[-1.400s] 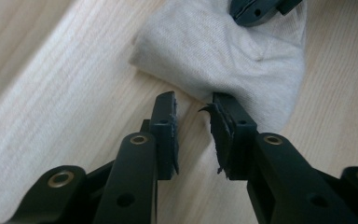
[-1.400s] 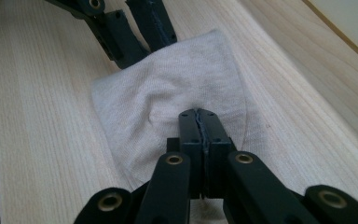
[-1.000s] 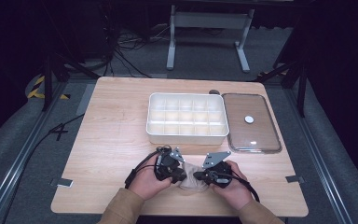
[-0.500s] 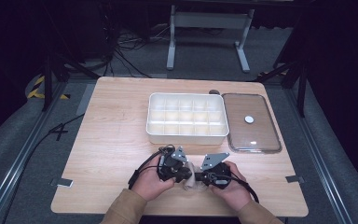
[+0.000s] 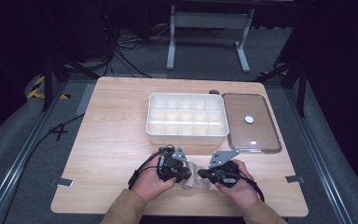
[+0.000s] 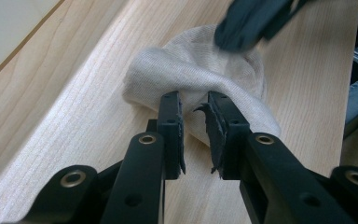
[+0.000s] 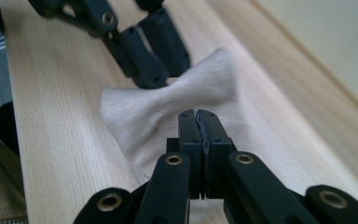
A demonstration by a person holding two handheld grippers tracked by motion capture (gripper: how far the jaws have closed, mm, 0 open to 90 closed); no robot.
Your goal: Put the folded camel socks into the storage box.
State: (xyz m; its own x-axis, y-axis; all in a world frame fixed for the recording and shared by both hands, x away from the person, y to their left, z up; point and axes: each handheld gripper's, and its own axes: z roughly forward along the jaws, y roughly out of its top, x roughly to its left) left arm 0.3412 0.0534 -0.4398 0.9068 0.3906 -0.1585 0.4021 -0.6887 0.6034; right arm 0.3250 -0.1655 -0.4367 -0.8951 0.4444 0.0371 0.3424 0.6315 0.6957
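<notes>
Nearby, bare compartment tray [image 5: 154, 116], lid [image 5: 265, 140] beside

Matt knitted cloth [image 6: 191, 70] on grained wood table [image 6: 74, 130]

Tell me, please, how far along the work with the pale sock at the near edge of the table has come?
Early stage. Done: the clear lid lies beside the open, empty divided box. In hand: the right gripper is shut on the sock; the left gripper straddles a fold, jaws just reopened slightly, not pressing. Left: probably finishing the fold and placing the sock in the box.
</notes>
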